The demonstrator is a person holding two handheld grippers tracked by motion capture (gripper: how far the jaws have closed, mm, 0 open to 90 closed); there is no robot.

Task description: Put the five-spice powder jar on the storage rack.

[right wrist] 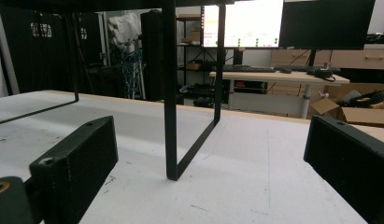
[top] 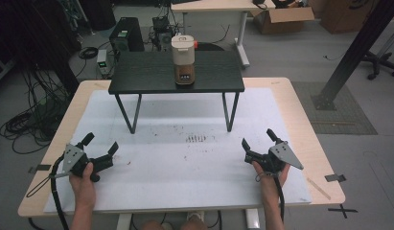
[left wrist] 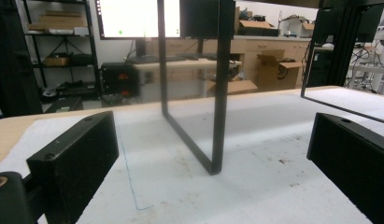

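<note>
Left gripper [top: 100, 145] low over white mat [top: 185, 163], near its left edge; jaws wide apart, nothing between. Right gripper [top: 258, 139] near mat's right edge, jaws spread, nothing between. Both well apart from each other. Black stand [top: 151, 76] on 2 loop legs sits at mat's far side. Cream-and-brown appliance [top: 183, 59], possibly small grinder, upright on stand top, well apart from both grippers. Few dark specks [top: 195, 139] on mat between them.
</note>
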